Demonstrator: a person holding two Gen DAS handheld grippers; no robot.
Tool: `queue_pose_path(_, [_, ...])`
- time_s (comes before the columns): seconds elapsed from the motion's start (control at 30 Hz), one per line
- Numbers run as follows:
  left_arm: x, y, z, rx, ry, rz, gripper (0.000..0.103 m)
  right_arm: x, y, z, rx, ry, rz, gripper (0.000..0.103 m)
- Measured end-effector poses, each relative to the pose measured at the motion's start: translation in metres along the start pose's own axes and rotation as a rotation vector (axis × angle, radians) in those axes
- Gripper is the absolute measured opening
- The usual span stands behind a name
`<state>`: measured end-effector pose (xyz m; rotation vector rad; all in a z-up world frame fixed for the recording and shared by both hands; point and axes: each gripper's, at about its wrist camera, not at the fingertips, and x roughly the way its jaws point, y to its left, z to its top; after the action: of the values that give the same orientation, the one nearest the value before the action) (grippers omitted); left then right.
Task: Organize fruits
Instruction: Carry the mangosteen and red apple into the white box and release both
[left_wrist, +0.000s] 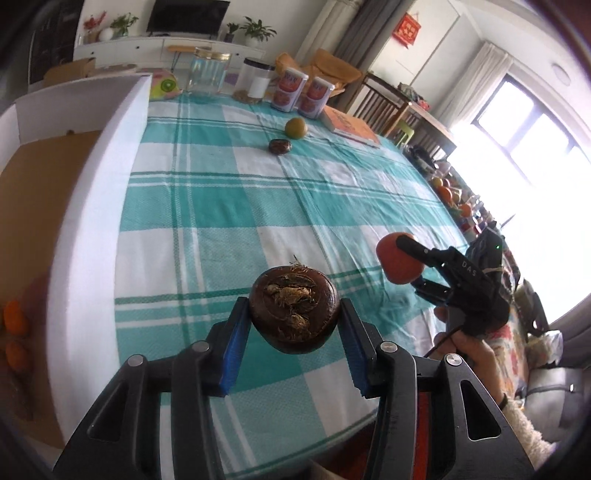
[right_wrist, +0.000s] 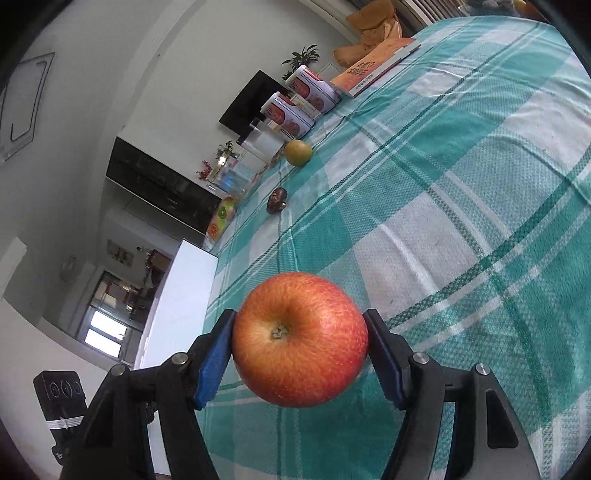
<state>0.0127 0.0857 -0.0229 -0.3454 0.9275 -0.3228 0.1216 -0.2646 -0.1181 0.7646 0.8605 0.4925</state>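
My left gripper (left_wrist: 294, 325) is shut on a dark brown water chestnut (left_wrist: 294, 308), held above the checked tablecloth (left_wrist: 229, 206). My right gripper (right_wrist: 300, 343) is shut on a red apple (right_wrist: 300, 339); it also shows in the left wrist view (left_wrist: 400, 264), held above the table's right side. A second brown chestnut (left_wrist: 280, 146) and a green-yellow orange (left_wrist: 295, 127) lie on the cloth further back, also in the right wrist view: the chestnut (right_wrist: 277, 199), the orange (right_wrist: 297, 152). A white-walled box (left_wrist: 92, 177) stands at the left with small oranges (left_wrist: 14, 317) in it.
At the table's far edge stand a glass jar (left_wrist: 207, 72), a white-labelled jar (left_wrist: 256, 79), two printed cans (left_wrist: 303, 92), an orange book (left_wrist: 351, 127) and a fruit-print item (left_wrist: 164, 85). More fruit (left_wrist: 448, 194) sits beyond the right table edge.
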Motion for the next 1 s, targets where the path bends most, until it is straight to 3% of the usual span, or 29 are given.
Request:
queue_pose_path(0.17, [-0.073,0.034,0.010,-0.096,-0.122,-0.014,0.049,0.011,0.036,-0.016,-0.013,0.075,0.065,0.068])
queue_pose_path(0.27, [-0.117,0.065,0.018,-0.126,-0.233,0.084,0.049,0.028,0.081,-0.027,-0.058,0.141,0.136,0.068])
queue_pose_path(0.33, [-0.135,0.092,0.019,-0.145,-0.277,0.187,0.049,0.044,0.120,-0.037,-0.114,0.197,0.184,0.068])
queue_pose_path(0.43, [-0.138,0.136,0.015,-0.201,-0.259,0.333,0.049,0.073,0.189,-0.059,-0.243,0.298,0.244,0.068])
queue_pose_path(0.57, [-0.124,0.179,0.006,-0.260,-0.189,0.428,0.049,0.106,0.274,-0.106,-0.464,0.429,0.287,0.068])
queue_pose_path(0.7, [-0.114,0.203,-0.002,-0.303,-0.140,0.498,0.049,0.140,0.326,-0.162,-0.690,0.526,0.247,0.068])
queue_pose_path(0.87, [-0.115,0.216,-0.014,-0.343,-0.121,0.564,0.052,0.176,0.343,-0.216,-0.903,0.598,0.101,0.068])
queue_pose_path(0.9, [-0.116,0.216,-0.016,-0.347,-0.128,0.580,0.055,0.179,0.345,-0.224,-0.932,0.602,0.078,0.068])
queue_pose_path(0.97, [-0.117,0.215,-0.016,-0.350,-0.148,0.620,0.078,0.182,0.347,-0.230,-0.970,0.589,0.045,0.069])
queue_pose_path(1.0, [-0.119,0.212,-0.016,-0.348,-0.167,0.638,0.078,0.178,0.349,-0.229,-0.979,0.564,0.054,0.076])
